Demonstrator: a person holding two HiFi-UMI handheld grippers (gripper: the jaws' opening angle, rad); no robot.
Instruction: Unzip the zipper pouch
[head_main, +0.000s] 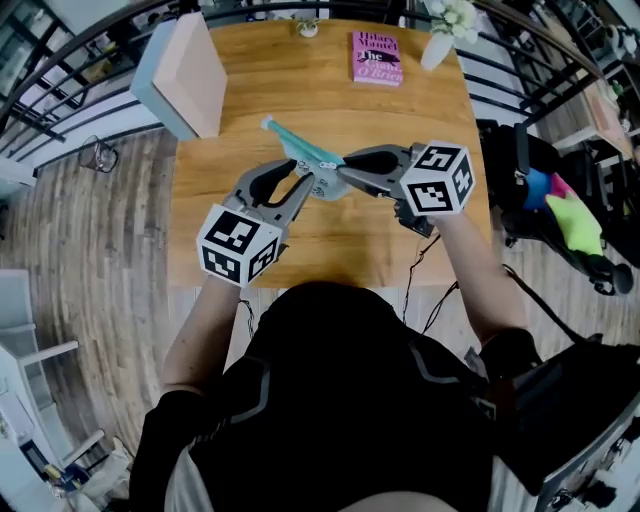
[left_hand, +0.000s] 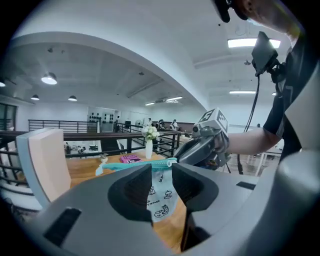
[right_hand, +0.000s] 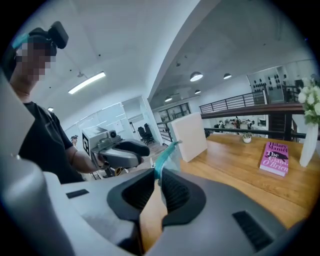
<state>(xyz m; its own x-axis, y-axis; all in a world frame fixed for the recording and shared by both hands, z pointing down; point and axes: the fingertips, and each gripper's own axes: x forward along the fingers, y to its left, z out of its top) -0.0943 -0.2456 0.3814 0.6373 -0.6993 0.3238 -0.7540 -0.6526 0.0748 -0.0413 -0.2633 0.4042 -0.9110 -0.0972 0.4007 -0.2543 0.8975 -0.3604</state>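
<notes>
A white printed zipper pouch (head_main: 322, 182) with a teal zipper (head_main: 300, 146) hangs in the air above the wooden table (head_main: 240, 245). My right gripper (head_main: 345, 168) comes in from the right and is shut on the teal zipper end (right_hand: 162, 159). My left gripper (head_main: 312, 184) reaches in from the lower left. Its jaws stand on either side of the pouch's white body (left_hand: 161, 192), and a gap still shows between the pads. In the left gripper view the zipper (left_hand: 135, 165) runs level towards the right gripper (left_hand: 205, 147).
A pink book (head_main: 377, 57) and a white vase (head_main: 437, 48) with flowers stand at the table's far edge. A pale slab-like box (head_main: 185, 75) stands at the far left corner. Black railings ring the table; a chair with bright things (head_main: 570, 215) stands to the right.
</notes>
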